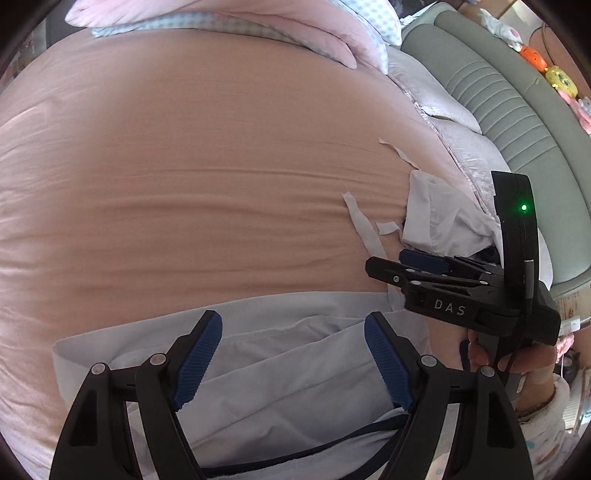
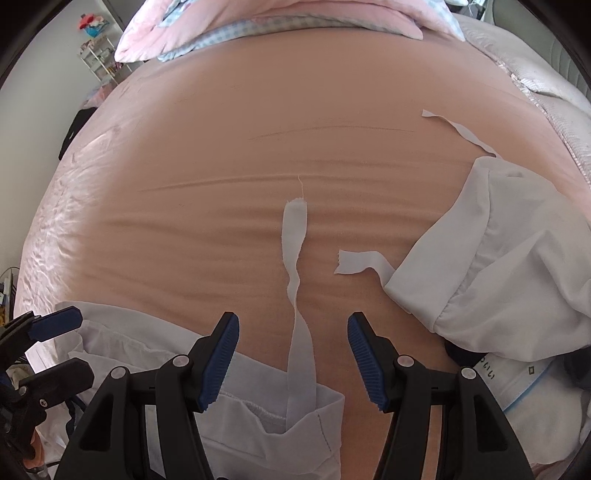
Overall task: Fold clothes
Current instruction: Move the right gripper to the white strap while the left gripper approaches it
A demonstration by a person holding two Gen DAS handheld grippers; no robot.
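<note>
A pale blue garment (image 1: pixel 258 354) lies along the bed's (image 1: pixel 184 184) near edge, long axis sideways. Both grippers hover over it, fingers spread, empty: left gripper (image 1: pixel 291 358) above its middle, right gripper (image 2: pixel 293 360) over its strap (image 2: pixel 295 266).

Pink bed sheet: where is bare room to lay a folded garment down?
The pink bed sheet is bare between the pink quilt and the long white fabric strip. It is crowded near the crumpled white garment and the pale blue garment.
</note>
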